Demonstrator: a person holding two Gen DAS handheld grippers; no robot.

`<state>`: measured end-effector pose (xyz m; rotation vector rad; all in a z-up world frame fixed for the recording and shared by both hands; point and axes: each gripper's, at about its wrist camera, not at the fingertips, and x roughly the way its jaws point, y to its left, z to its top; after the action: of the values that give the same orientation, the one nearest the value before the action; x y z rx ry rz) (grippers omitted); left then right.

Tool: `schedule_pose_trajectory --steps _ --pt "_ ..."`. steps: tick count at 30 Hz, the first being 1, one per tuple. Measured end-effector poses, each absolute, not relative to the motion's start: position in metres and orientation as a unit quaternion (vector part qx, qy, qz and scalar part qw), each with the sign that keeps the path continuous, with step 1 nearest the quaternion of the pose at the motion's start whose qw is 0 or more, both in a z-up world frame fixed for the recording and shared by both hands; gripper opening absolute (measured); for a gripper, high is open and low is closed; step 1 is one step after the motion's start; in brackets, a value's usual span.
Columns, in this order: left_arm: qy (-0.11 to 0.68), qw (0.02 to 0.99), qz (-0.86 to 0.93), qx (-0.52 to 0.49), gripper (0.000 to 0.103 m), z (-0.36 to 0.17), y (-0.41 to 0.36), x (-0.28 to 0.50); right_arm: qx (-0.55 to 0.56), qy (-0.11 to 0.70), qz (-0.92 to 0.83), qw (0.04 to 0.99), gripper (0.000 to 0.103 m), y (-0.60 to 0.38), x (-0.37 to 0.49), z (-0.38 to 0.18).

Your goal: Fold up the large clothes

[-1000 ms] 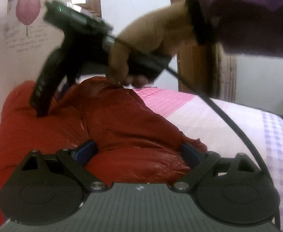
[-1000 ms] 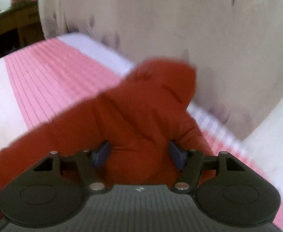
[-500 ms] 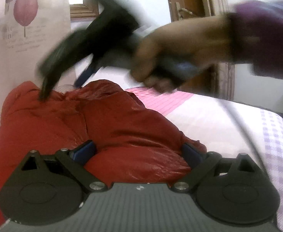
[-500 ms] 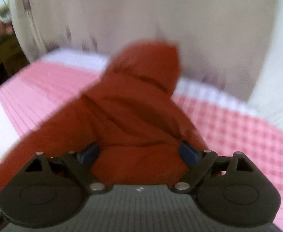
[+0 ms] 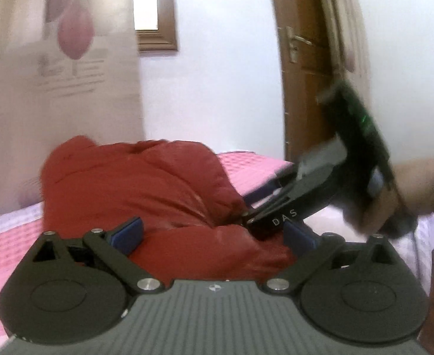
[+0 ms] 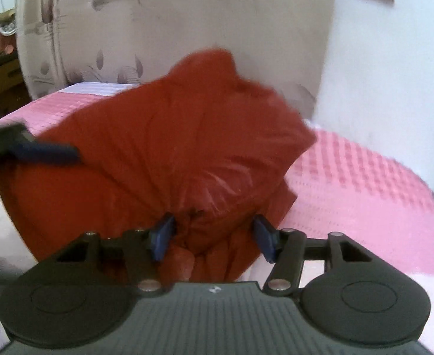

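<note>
Closing right hand-held gripper (image 6: 214,236) around red jacket (image 6: 163,153) bunch, pads apart; left hand-held gripper (image 5: 214,236) wide open.

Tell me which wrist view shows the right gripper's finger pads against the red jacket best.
Right wrist view. The right gripper has been closing; its blue pads flank a bunched fold of the red jacket, contact unclear. The left wrist view shows that gripper side-on and blurred, its tip at the jacket, pads mostly hidden.
</note>
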<state>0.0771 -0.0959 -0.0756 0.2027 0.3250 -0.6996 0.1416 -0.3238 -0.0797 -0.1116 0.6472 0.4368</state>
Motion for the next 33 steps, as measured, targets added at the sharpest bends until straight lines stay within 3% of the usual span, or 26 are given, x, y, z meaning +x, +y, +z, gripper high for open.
schedule_pose_trajectory --steps 5,8,9,12,33 --pt "0.177 0.934 -0.303 0.062 0.103 -0.061 -0.067 0.08 0.032 0.321 0.212 0.922 0.069 -0.338 0.146 -0.077" --pt "0.191 0.938 -0.285 0.048 0.103 -0.053 -0.057 0.091 0.078 0.306 0.195 0.929 0.098 -0.352 0.129 -0.072" --pt "0.196 0.939 -0.278 0.044 0.103 -0.052 -0.055 0.094 0.092 0.29 0.188 0.934 0.103 -0.357 0.126 -0.068" --pt "0.206 0.941 -0.266 0.038 0.103 -0.046 -0.052 0.1 0.134 0.264 0.194 0.935 0.103 -0.369 0.117 -0.066" --pt "0.234 0.936 -0.242 0.098 0.103 -0.05 -0.072 0.133 0.287 0.329 0.224 0.871 0.103 -0.37 0.158 -0.125"
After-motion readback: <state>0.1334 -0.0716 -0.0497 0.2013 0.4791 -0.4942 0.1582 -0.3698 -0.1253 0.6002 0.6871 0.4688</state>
